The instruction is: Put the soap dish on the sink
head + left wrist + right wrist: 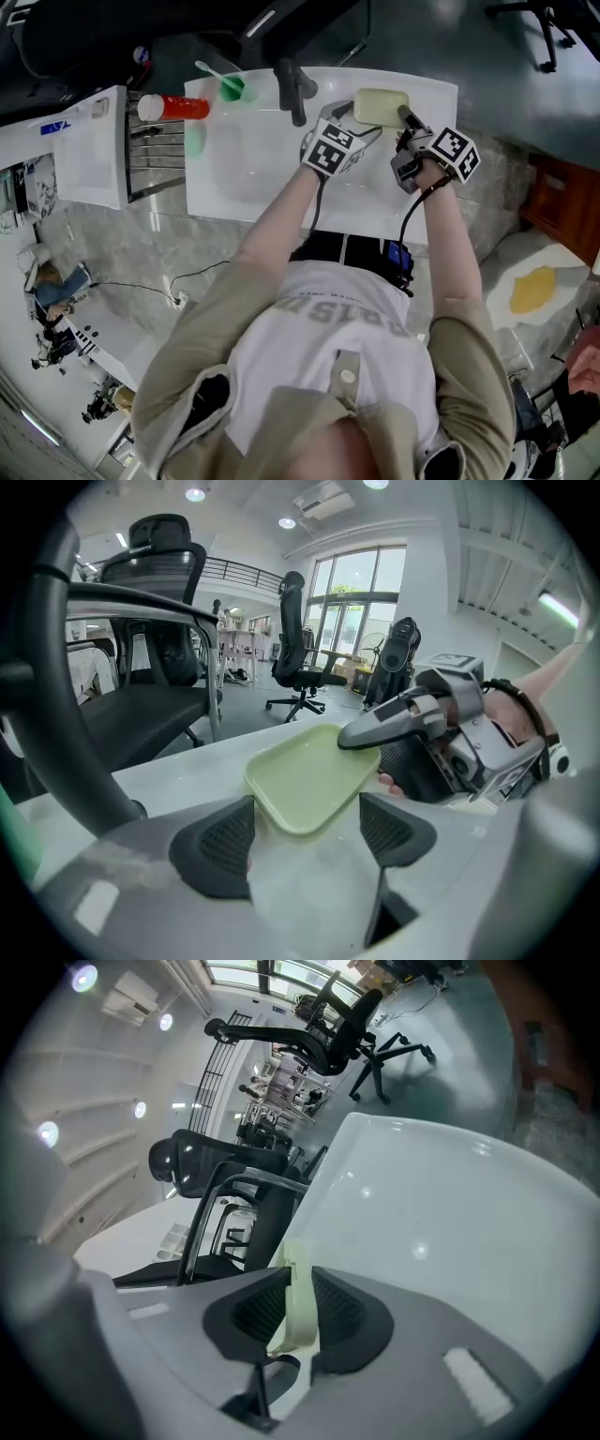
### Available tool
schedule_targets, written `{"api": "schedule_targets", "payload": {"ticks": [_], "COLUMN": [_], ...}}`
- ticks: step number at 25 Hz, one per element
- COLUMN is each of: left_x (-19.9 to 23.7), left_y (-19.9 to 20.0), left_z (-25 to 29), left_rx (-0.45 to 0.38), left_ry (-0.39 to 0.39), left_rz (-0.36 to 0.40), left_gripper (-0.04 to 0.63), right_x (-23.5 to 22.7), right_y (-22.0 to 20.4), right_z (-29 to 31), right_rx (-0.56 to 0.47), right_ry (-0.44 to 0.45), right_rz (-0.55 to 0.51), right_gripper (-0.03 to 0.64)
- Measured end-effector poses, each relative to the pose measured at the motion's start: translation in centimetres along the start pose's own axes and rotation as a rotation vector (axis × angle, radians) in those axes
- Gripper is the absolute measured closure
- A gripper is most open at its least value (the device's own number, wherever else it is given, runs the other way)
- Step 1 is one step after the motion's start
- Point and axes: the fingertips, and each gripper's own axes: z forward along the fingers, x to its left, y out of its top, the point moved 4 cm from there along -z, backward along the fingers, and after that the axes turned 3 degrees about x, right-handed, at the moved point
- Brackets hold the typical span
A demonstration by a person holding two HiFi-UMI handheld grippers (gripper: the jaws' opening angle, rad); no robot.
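The pale green soap dish (378, 106) is at the far right corner of the white sink (246, 173); I cannot tell whether it rests on the rim. My right gripper (405, 114) is shut on the dish's right edge. In the right gripper view that edge (298, 1305) stands pinched between the two dark pads (349, 1316). My left gripper (354, 124) is open just in front of the dish. In the left gripper view the dish (305, 775) has its near corner between the spread fingertips (220, 841), which do not touch it, and the right gripper (361, 735) clamps the dish's far side.
A dark faucet (292, 90) rises at the sink's back edge, left of the dish. A red-and-white bottle (173, 108) and a green brush in a cup (230, 87) lie at the sink's far left. A dark rack (155, 155) and a white cabinet (86, 150) stand further left.
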Motion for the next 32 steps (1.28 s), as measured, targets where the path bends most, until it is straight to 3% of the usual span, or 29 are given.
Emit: {"api": "schedule_targets", "payload": {"ticks": [3,11,20,23,32], "left_x": [0.1,0.2,0.4,0.5,0.9], "left_y": [0.1,0.3,0.3,0.4,0.8], "left_z": [0.1,0.5,0.6,0.7,0.9], "left_rx": [0.007,0.006,0.016,0.017,0.014], "left_ry": [0.003,-0.002,0.006,0.010,0.018], "left_rz": [0.013,0.021,0.024,0.013,0.009], "left_gripper": [0.229,0.229,0.229,0.229,0.229], "right_x": [0.1,1.0,1.0,0.8,0.9], "right_y": [0.2,0.6,0.6,0.5,1.2], "right_z": [0.2,0.5,0.7,0.9,1.3], "right_rx": [0.015,0.089,0.176,0.195,0.156], "right_ry": [-0.041,-0.198,-0.359,-0.390,-0.461], "right_rz": [-0.064,-0.393,-0.617,-0.652,-0.612], "right_gripper": [0.545,0.529,0.522,0.522,0.534]}}
